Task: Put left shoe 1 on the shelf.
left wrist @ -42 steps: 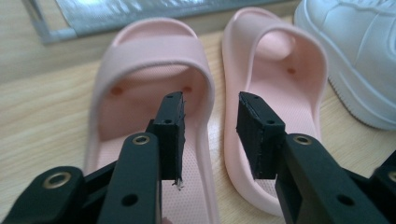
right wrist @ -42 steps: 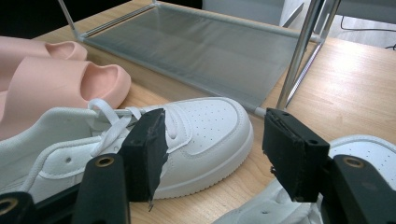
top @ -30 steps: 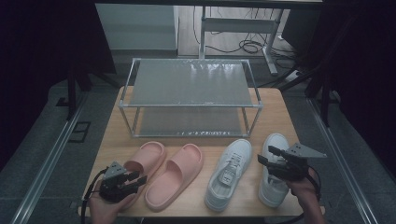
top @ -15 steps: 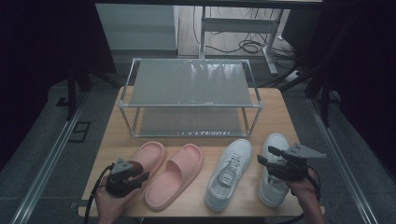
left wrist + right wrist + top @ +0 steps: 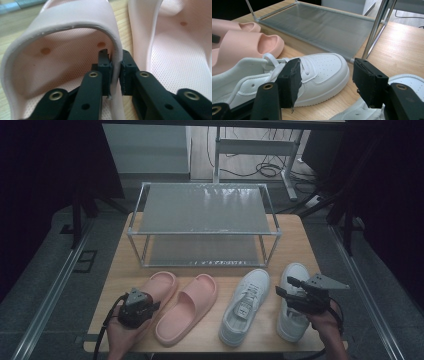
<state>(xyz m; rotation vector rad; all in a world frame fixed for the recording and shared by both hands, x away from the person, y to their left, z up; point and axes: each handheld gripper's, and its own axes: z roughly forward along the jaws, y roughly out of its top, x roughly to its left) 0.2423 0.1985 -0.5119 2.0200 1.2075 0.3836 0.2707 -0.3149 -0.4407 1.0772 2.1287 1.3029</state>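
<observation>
Pink slipper strap now pinched: your left hand-held gripper just closed on it; right hand-held gripper stood open.

Left gripper meets the left pink slipper; right gripper hovers above white sneaker.

Left pink slipper: heel cut off at bottom edge of left gripper view; in high view rear half hidden under left gripper and hand. Rim wall hidden where pinched between fingers.
Right pink slipper: cropped at 3 o'clock edge.
Far-right white sneaker: rear hidden under right gripper; in right gripper view cut off at 5 o'clock corner.
Left white sneaker: heel cut off at 9 o'clock.
Rack lower shelf: dim, detail unreadable.
Counter: near edge cut off by frame bottom.
</observation>
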